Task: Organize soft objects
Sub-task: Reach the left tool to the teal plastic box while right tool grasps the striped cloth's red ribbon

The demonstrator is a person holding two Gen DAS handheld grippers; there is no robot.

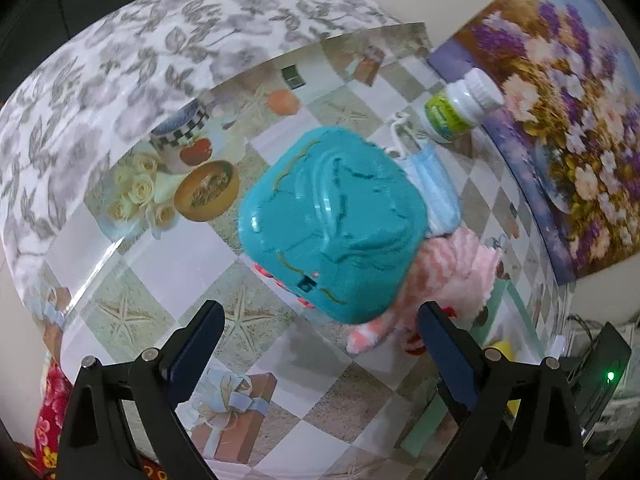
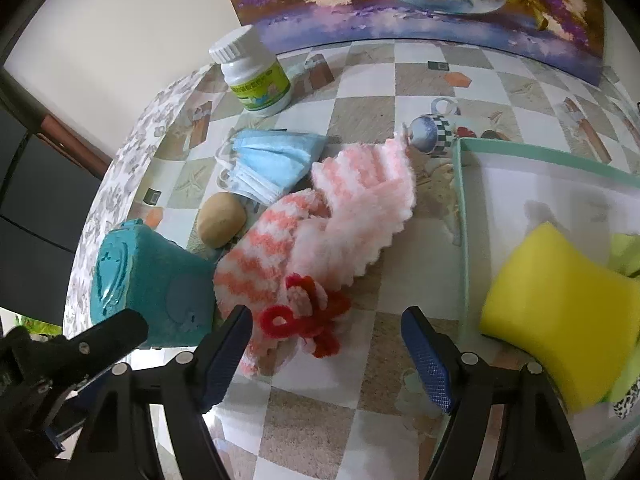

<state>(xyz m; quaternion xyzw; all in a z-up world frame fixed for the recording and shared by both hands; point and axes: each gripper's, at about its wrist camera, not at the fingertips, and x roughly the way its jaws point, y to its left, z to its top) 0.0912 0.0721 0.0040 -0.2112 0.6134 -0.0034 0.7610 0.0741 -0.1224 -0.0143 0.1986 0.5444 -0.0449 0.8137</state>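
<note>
A pink-and-white striped fluffy sock (image 2: 320, 220) with a red bow (image 2: 304, 316) lies on the table; it also shows in the left wrist view (image 1: 452, 276). A blue face mask (image 2: 276, 164) (image 1: 434, 188) lies behind it. A yellow sponge (image 2: 560, 316) rests in the green-rimmed box (image 2: 460, 200) at the right. My right gripper (image 2: 326, 354) is open just in front of the sock's bow. My left gripper (image 1: 320, 340) is open just in front of a teal box (image 1: 332, 220), empty.
The teal box (image 2: 148, 284) stands left of the sock, a potato (image 2: 222, 224) behind it. A white pill bottle (image 2: 254, 76) (image 1: 460, 108) stands at the back by a flower painting (image 2: 420, 4). The left gripper's arm (image 2: 72, 348) is at the lower left.
</note>
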